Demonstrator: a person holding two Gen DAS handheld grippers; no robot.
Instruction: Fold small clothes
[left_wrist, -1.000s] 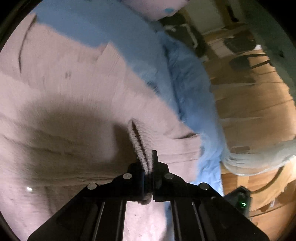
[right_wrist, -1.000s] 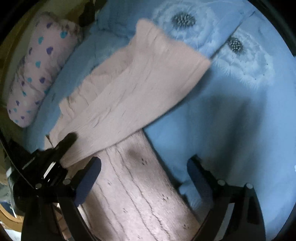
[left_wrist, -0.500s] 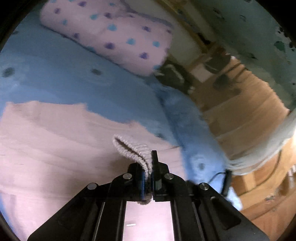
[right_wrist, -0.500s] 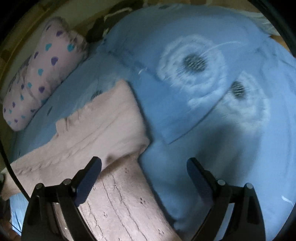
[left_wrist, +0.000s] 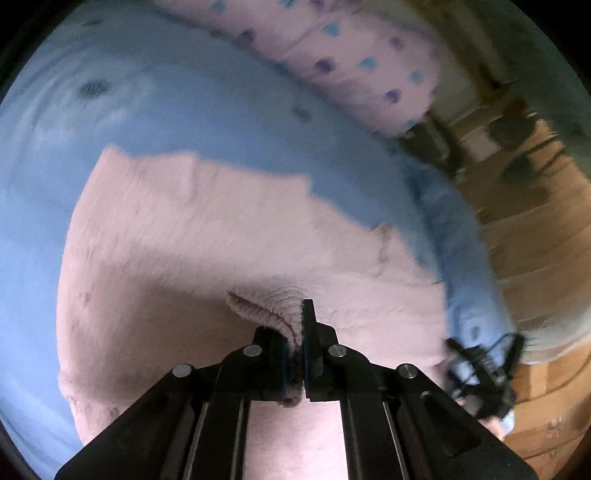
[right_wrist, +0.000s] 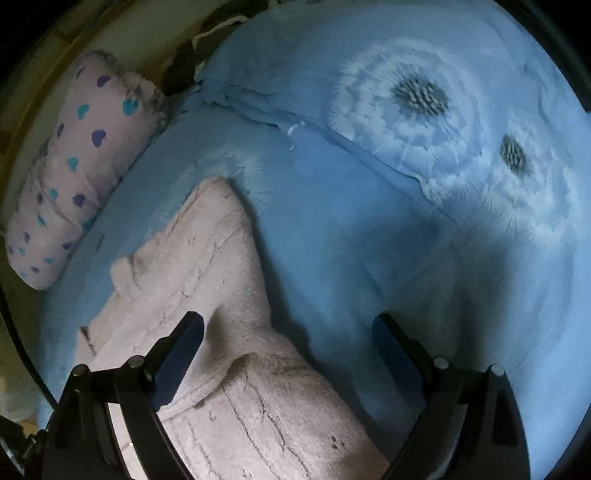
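A pale pink fuzzy knit garment (left_wrist: 221, 236) lies spread on a blue bedsheet (left_wrist: 207, 107). My left gripper (left_wrist: 295, 325) is shut on a ribbed edge of the garment, which bunches up between the pads and curls to the left. In the right wrist view the same pink garment (right_wrist: 221, 280) runs from the lower middle up toward the left. My right gripper (right_wrist: 288, 332) hangs open above the garment's right edge, with its left finger (right_wrist: 181, 354) over the knit, its right finger (right_wrist: 395, 350) over bare sheet, and nothing held between them.
A pink pillow with blue and purple hearts (right_wrist: 77, 158) lies at the bed's left end (left_wrist: 351, 59). Blue bedding printed with white dandelions (right_wrist: 417, 96) is folded at the back right. A wooden floor (left_wrist: 524, 236) lies beyond the bed's edge, where a dark device (left_wrist: 480, 373) sits.
My left gripper has swept across the bed with the ribbed edge held, so the pillow and more sheet came into view. The right gripper shifted; the raised fold of garment has dropped flatter.
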